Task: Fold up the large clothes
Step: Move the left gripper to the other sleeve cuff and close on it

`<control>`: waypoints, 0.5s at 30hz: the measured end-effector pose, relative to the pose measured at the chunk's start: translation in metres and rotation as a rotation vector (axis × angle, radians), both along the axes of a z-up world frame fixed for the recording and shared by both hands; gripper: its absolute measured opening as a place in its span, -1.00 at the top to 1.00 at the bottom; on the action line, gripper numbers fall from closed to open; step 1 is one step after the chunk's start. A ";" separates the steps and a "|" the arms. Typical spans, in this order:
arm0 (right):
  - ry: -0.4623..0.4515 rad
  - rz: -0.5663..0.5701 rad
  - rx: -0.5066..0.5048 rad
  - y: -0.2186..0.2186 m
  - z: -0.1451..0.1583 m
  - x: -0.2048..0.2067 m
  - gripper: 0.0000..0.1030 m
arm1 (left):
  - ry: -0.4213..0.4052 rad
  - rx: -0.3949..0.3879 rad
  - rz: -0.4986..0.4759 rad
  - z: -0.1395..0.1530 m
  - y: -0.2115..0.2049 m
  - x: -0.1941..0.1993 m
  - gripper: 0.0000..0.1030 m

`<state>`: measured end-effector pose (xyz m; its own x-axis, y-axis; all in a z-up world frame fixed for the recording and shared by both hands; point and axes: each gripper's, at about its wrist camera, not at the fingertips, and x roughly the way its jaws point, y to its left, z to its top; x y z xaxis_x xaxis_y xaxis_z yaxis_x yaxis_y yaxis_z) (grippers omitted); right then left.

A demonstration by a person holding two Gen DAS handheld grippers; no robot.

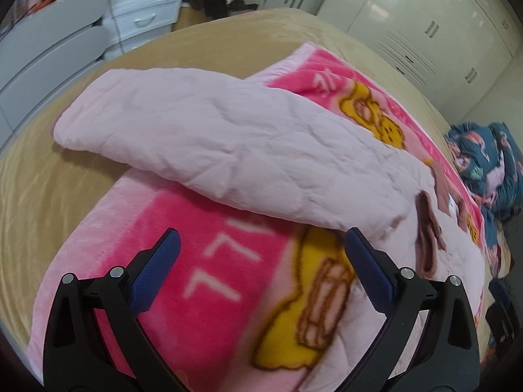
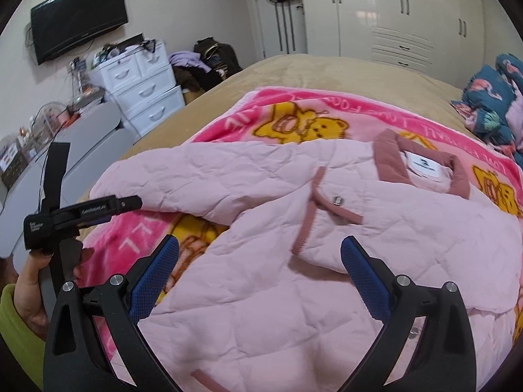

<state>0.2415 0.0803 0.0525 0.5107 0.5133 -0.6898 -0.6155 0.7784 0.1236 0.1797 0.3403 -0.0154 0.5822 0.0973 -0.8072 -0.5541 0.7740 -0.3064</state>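
Note:
A pale pink quilted jacket (image 2: 261,245) lies spread on a pink cartoon-bear blanket (image 2: 294,111) on the bed. Its dusty-rose collar (image 2: 421,166) with a white label points to the far right, and one sleeve (image 1: 196,130) stretches out to the left. My left gripper (image 1: 261,248) is open, hovering above the blanket just below that sleeve, holding nothing. My right gripper (image 2: 260,254) is open over the jacket's front panel, with no cloth between its blue pads. In the right wrist view the left gripper's body (image 2: 81,212) shows at the left, held by a hand.
A tan bedspread (image 2: 294,68) covers the bed beyond the blanket. A blue flamingo-print bundle (image 2: 490,98) sits at the right edge. White drawers (image 2: 143,91), a grey cabinet and a wall TV (image 2: 78,16) stand left; white wardrobes (image 2: 408,9) line the back.

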 end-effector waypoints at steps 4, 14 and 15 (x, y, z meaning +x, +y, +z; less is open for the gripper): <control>0.003 0.037 -0.013 0.019 -0.004 -0.003 -0.92 | -0.008 -0.026 0.046 -0.008 0.018 -0.005 -0.82; 0.009 0.105 -0.061 0.055 -0.022 -0.005 -0.92 | -0.009 -0.082 0.190 -0.038 0.073 -0.006 -0.82; 0.014 0.105 -0.059 0.055 -0.024 -0.004 -0.92 | -0.014 -0.095 0.200 -0.040 0.078 -0.006 -0.82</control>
<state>0.2375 0.1352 0.0288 0.4465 0.5222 -0.7266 -0.6927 0.7157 0.0887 0.1739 0.4178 -0.0557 0.5701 0.1362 -0.8102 -0.6890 0.6164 -0.3812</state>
